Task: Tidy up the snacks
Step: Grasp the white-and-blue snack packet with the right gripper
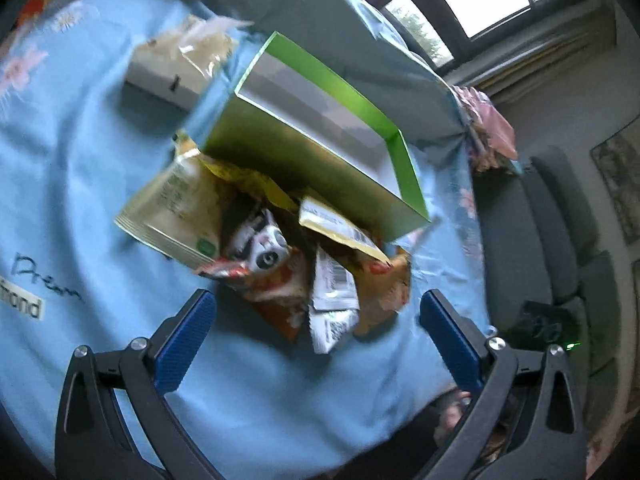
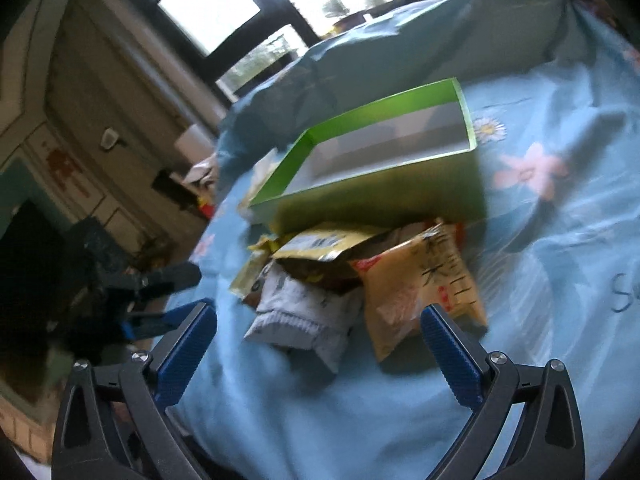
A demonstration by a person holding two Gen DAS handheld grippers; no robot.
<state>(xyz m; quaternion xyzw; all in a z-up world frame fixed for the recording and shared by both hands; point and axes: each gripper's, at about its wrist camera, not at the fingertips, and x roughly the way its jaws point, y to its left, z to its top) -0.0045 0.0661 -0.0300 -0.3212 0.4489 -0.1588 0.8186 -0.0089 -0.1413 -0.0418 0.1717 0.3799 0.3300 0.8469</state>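
An open green box (image 1: 320,152) (image 2: 376,160) with a grey inside stands on the light blue cloth (image 1: 80,184) (image 2: 552,240), holding nothing I can see. Several snack packets lie heaped against its near wall: a beige pouch (image 1: 172,208), an orange packet (image 1: 276,292), a white barcoded packet (image 1: 332,300) (image 2: 304,312) and a yellow-orange packet (image 2: 424,284). My left gripper (image 1: 316,312) hovers open just short of the heap. My right gripper (image 2: 318,332) is open too, its fingers flanking the white and yellow-orange packets. The left gripper (image 2: 160,296) shows at left in the right wrist view.
A white box (image 1: 168,76) with clear bags on top sits beyond the green box at left. The cloth's edge drops off at right (image 1: 468,208) toward dark green cushions (image 1: 552,240). Windows (image 2: 224,4) and a wall stand behind.
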